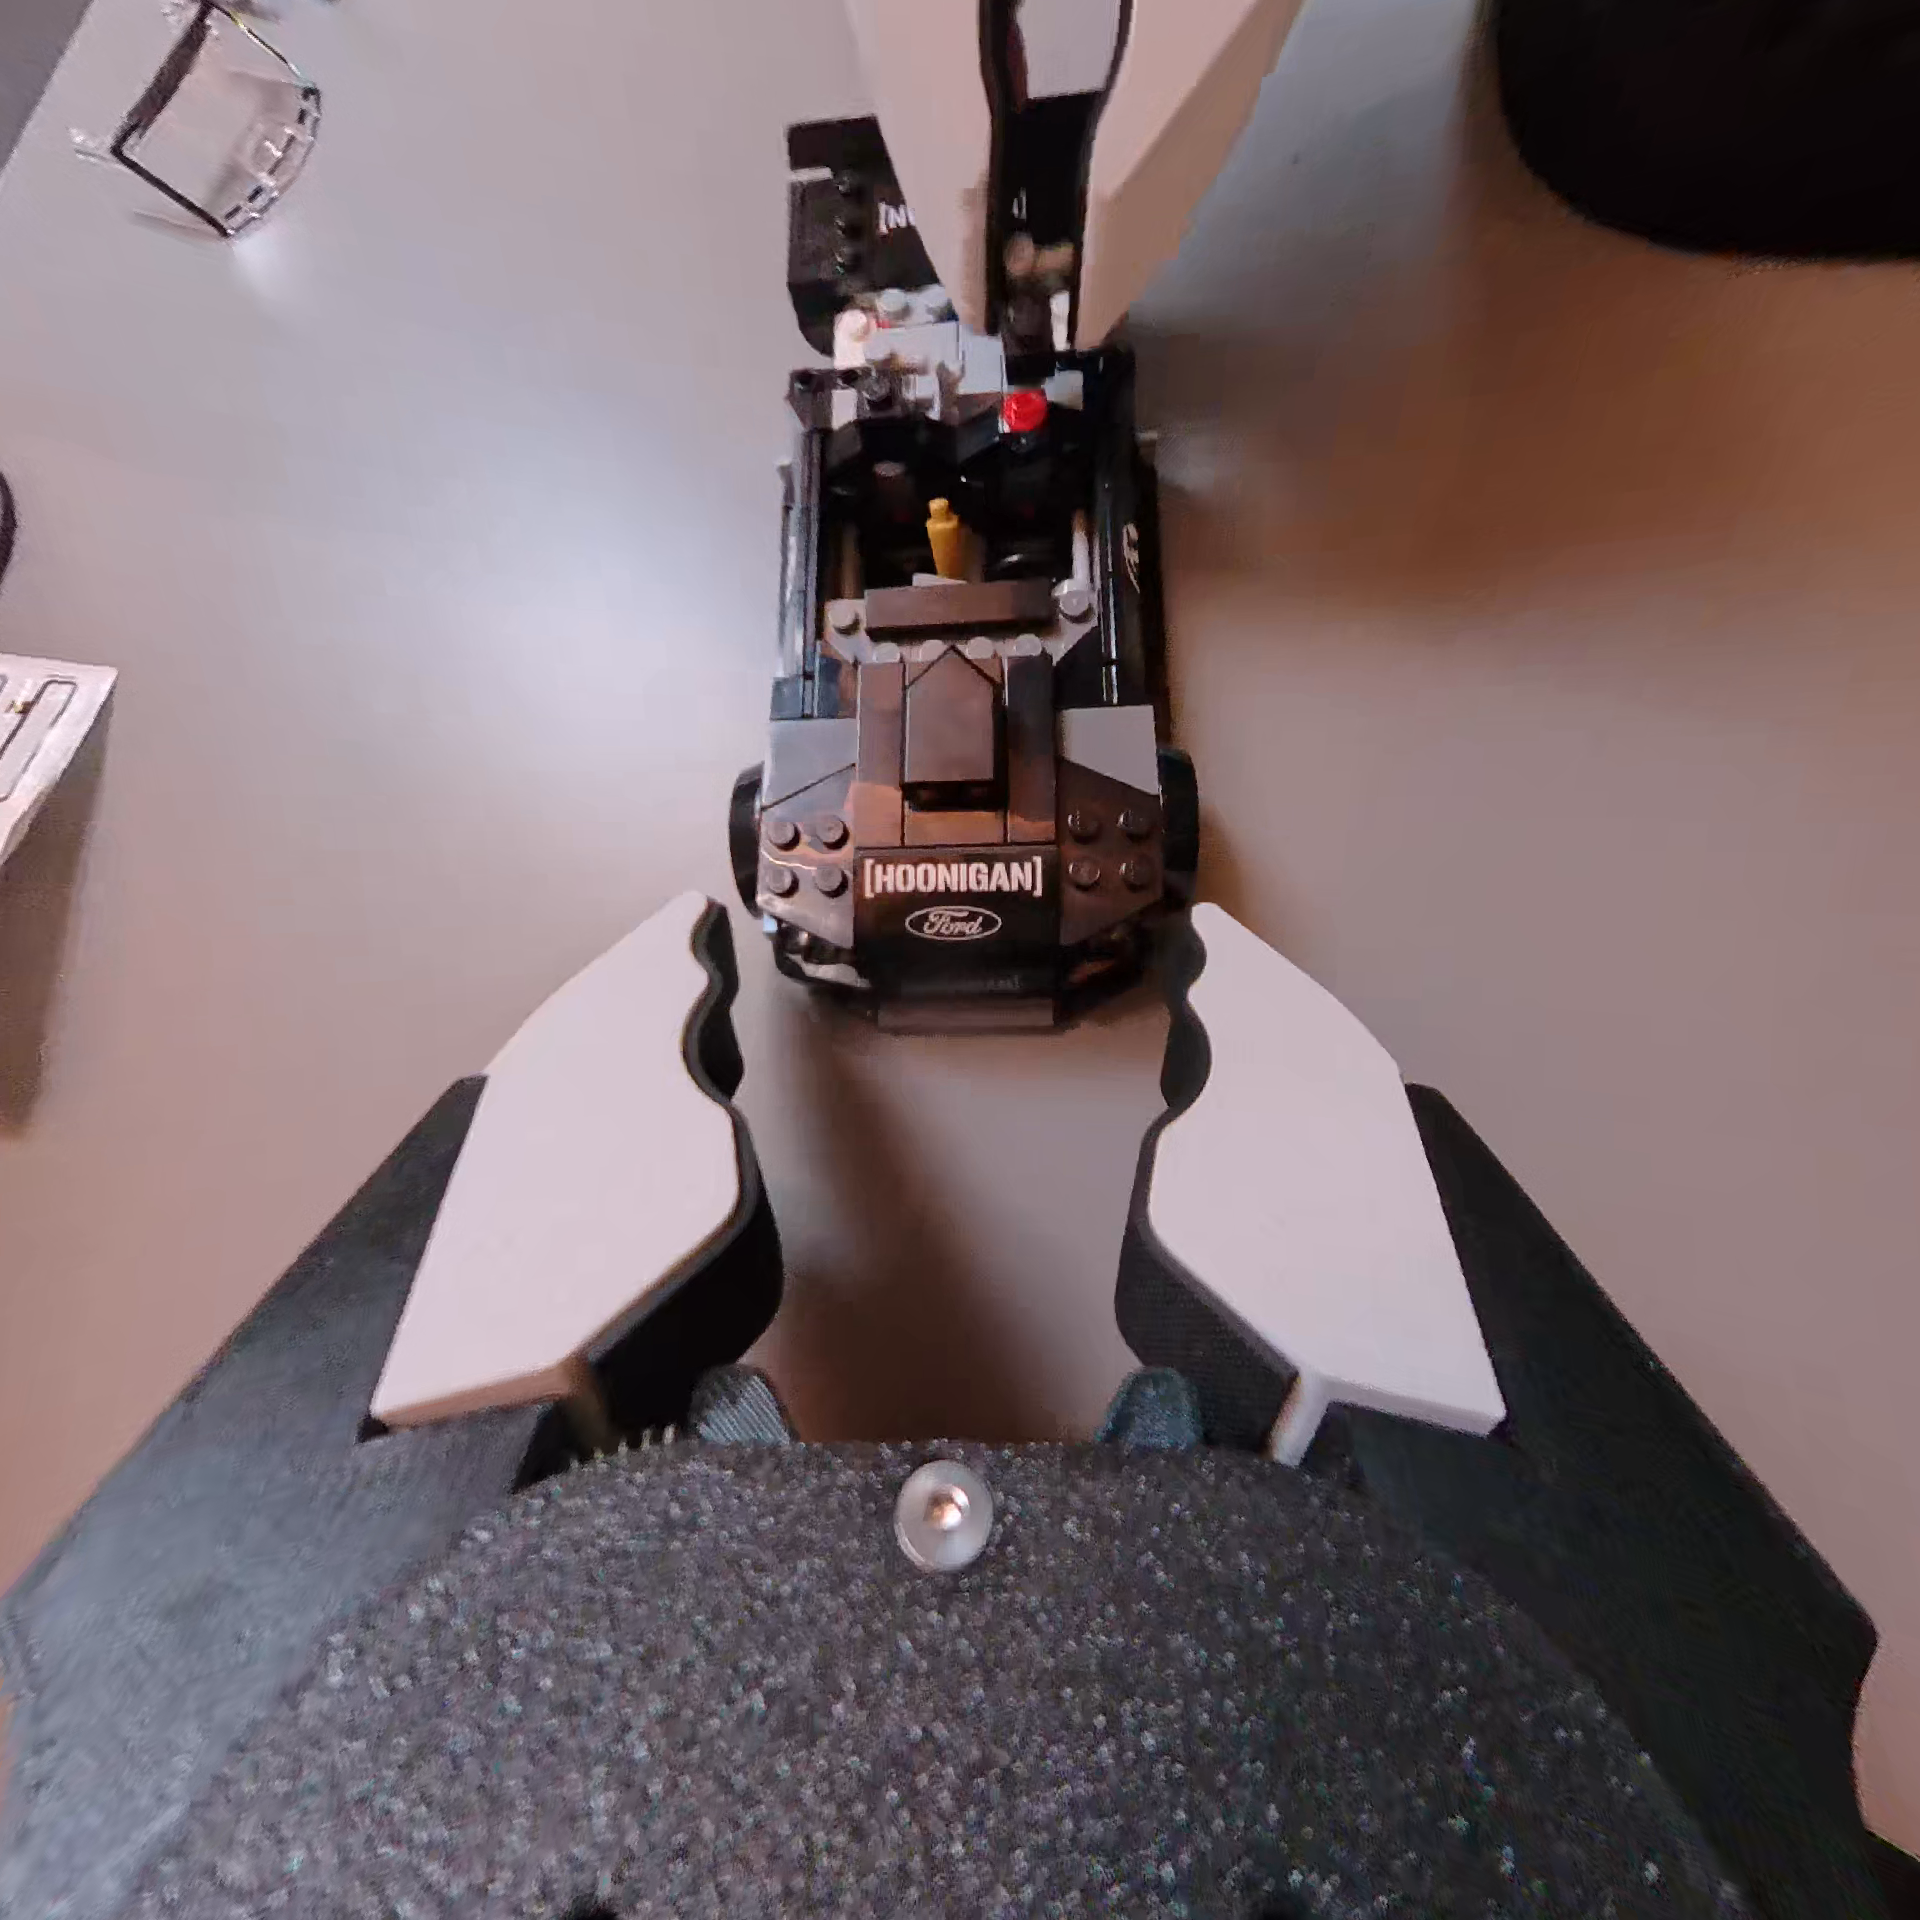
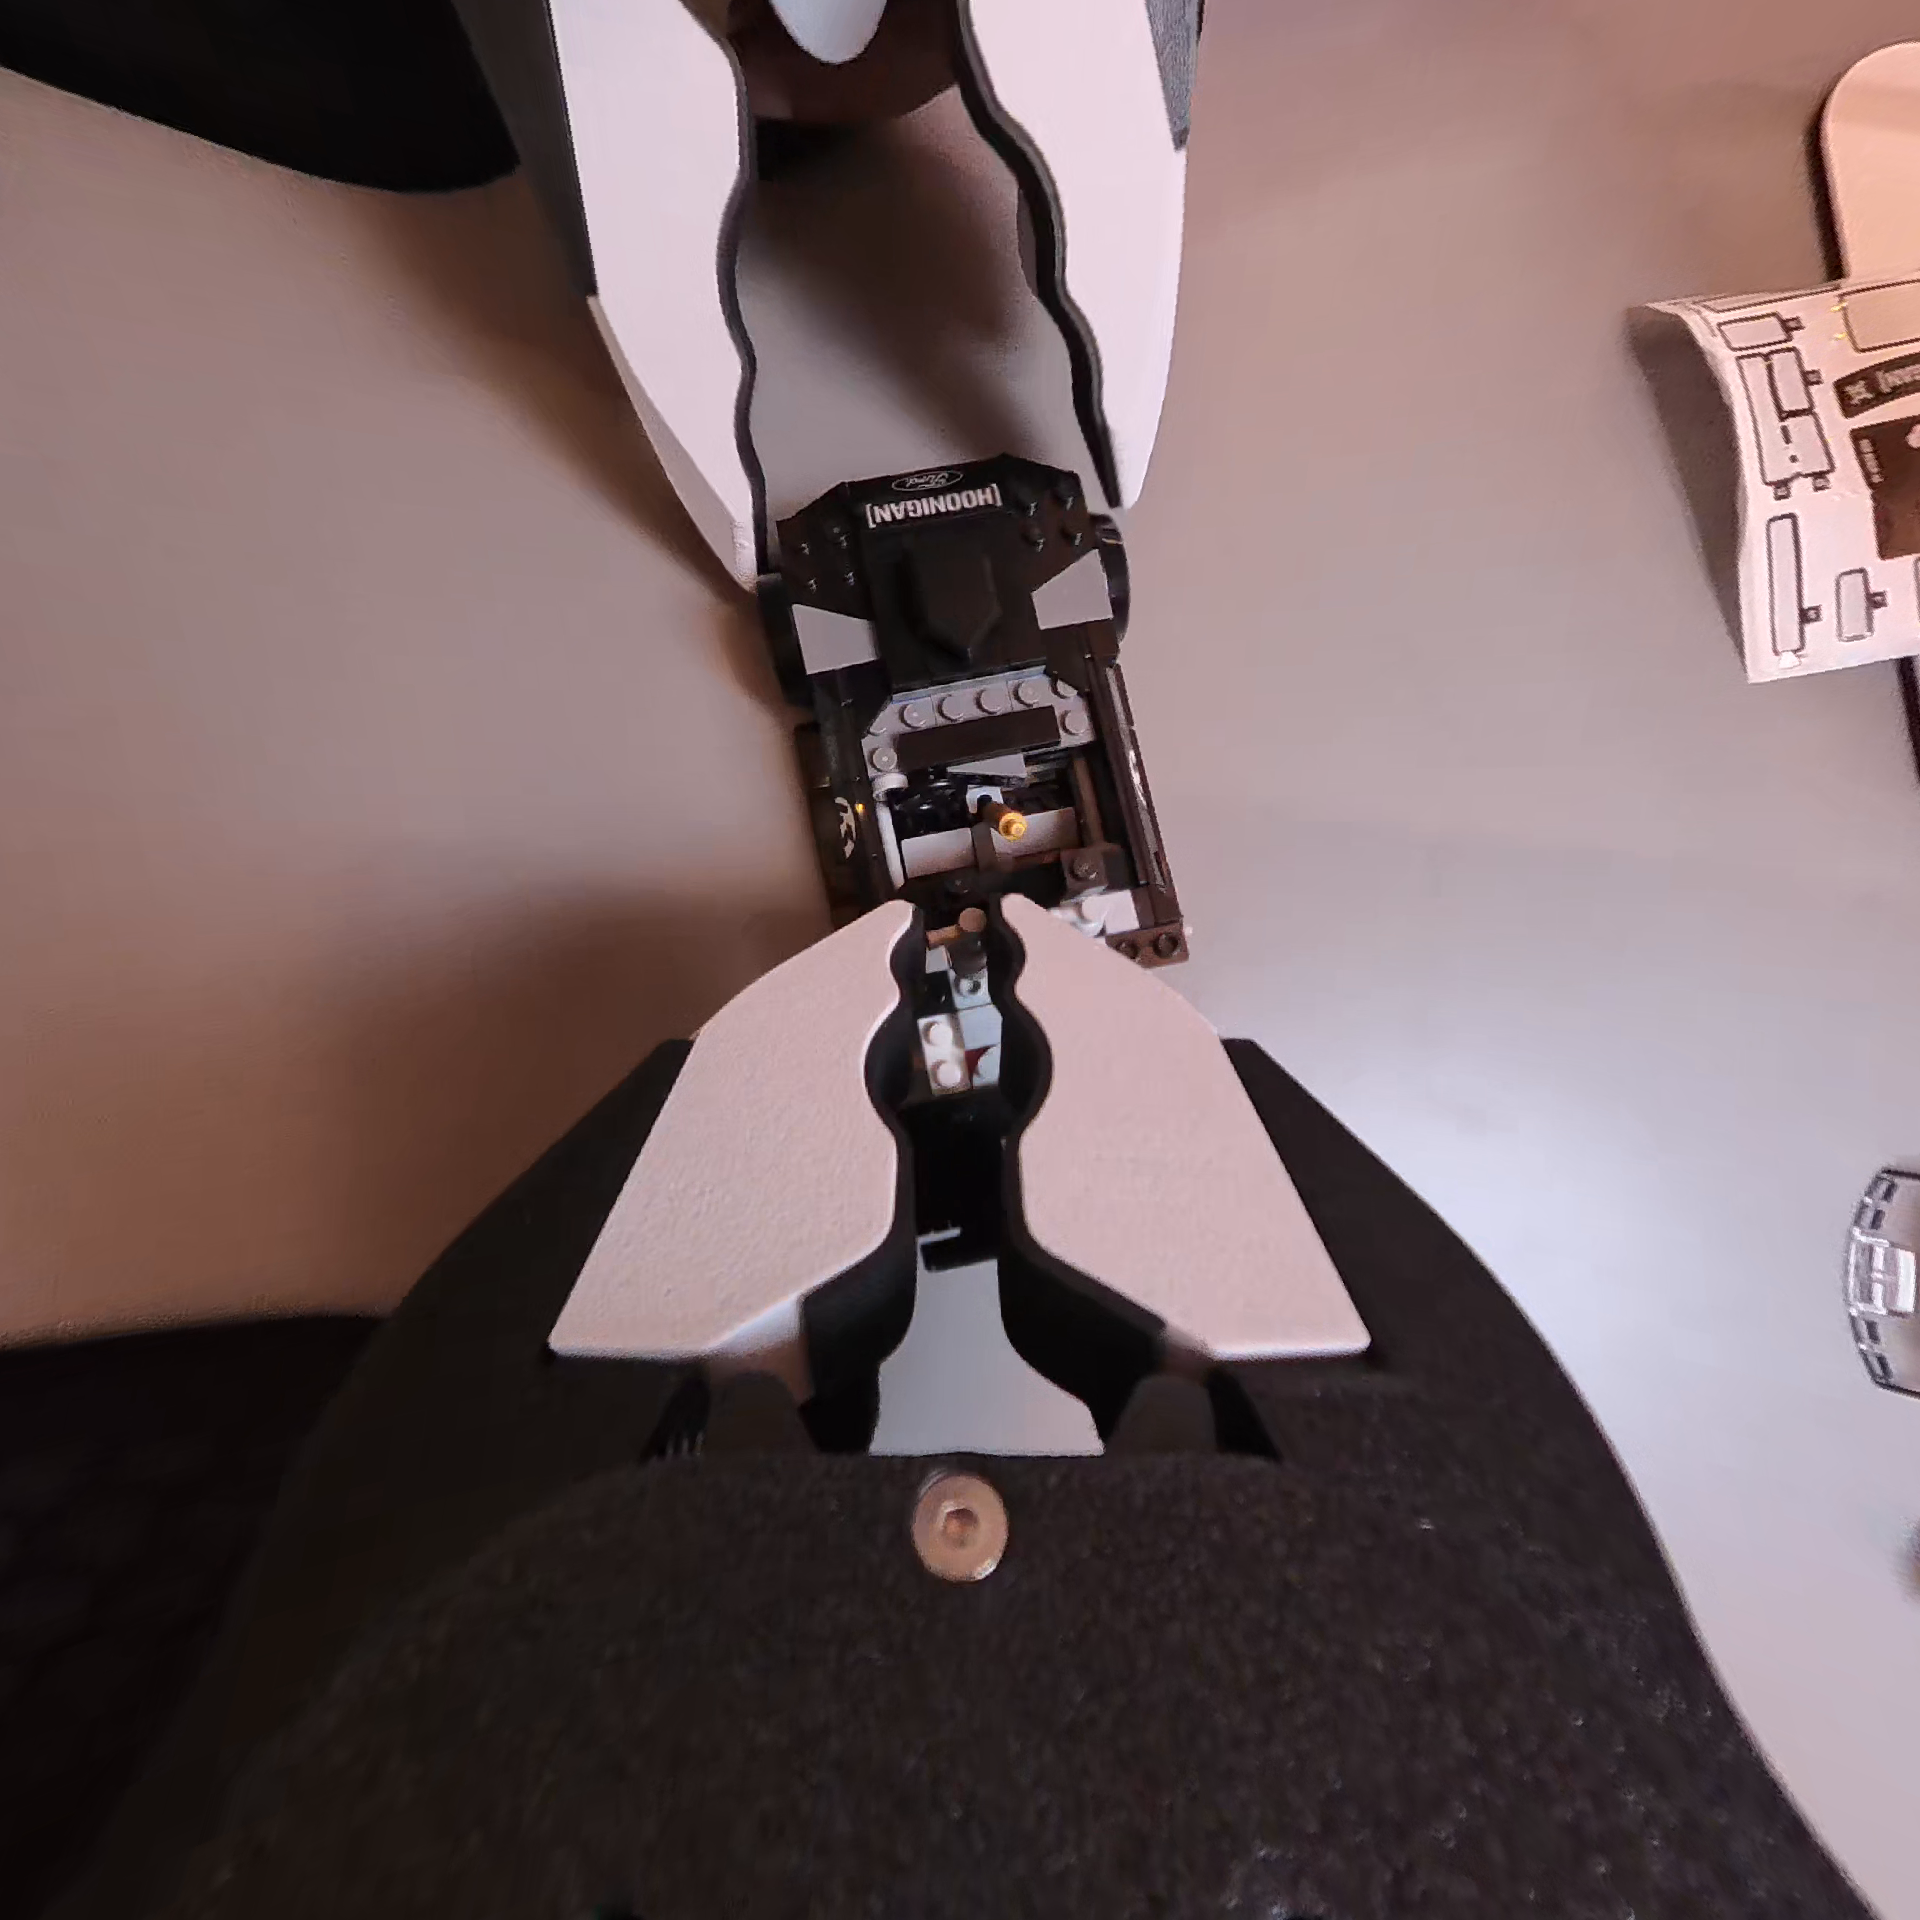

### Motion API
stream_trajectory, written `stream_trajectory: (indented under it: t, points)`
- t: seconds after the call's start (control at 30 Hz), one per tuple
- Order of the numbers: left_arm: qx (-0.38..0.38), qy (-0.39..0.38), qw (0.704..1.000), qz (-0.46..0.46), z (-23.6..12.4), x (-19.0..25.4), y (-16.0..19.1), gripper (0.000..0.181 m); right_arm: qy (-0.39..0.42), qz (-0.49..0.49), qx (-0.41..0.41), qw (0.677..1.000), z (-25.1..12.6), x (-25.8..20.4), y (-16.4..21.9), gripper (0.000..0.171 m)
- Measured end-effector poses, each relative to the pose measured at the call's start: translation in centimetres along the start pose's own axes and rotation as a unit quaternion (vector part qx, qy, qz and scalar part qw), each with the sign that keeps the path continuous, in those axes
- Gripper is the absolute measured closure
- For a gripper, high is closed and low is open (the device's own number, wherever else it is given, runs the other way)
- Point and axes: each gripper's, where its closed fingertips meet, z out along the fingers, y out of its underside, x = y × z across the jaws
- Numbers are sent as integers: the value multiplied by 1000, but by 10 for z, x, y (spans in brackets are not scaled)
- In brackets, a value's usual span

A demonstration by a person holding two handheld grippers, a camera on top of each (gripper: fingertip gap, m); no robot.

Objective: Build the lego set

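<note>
Steadying the partly built lego car (image 1: pixel 961 665) from both ends appears to be the step in hand. The car rests on the grey table (image 1: pixel 416 520), its open cockpit facing up.

**Left gripper** (image 1: pixel 951 966)
- Jaws spread wide, grasping nothing.
- In the left wrist view, the fingertips (image 1: pixel 686 935) stand just beside the front corners of the car, one on each side of the nose. Contact with the bodywork cannot be confirmed.

**Right gripper** (image 2: pixel 958 914)
- Jaws drawn nearly together around the rear section of the car, where grey and white bricks (image 2: pixel 951 1039) show in the gap between the fingers.
- Whether the pads press firmly on those bricks, or on a separate piece being seated there, cannot be told: the fingers hide the contact.

**Loose items**
- A clear windscreen piece (image 1: pixel 208 145) lies at the far left in the left wrist view, well apart from the car.
- A sticker sheet (image 2: pixel 1808 478) lies at the far right in the right wrist view.

**Build state (judgement)**
The roof and windscreen are not yet fitted; the cockpit, with its yellow lever (image 1: pixel 945 535), is exposed. The build looks mostly done.

**Next move (judgement)**
1. Close the left jaws on the nose to brace the car.
2. Press the rear bricks squarely down, avoiding sideways force that could slide the car.
</note>
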Motion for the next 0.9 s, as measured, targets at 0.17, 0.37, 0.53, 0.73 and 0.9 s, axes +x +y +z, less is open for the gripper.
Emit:
stream_trajectory:
  t: [0.17,0.37,0.53,0.73,0.9]
  points:
    - [12,6,1000,-2,2,2,-3,101,8,9,15,1000,3,-1,0,160]
    - [6,6,1000,4,5,3,-2,101,21,19,23,999,3,1,2,160]
    - [7,3,1000,3,4,2,-1,103,20,10,4,1000,3,3,5,160]
    - [7,-3,1000,5,4,0,-1,105,17,-16,-28,999,6,5,5,160]
    - [9,-3,1000,6,3,0,0,105,8,-15,-35,999,6,6,5,160]
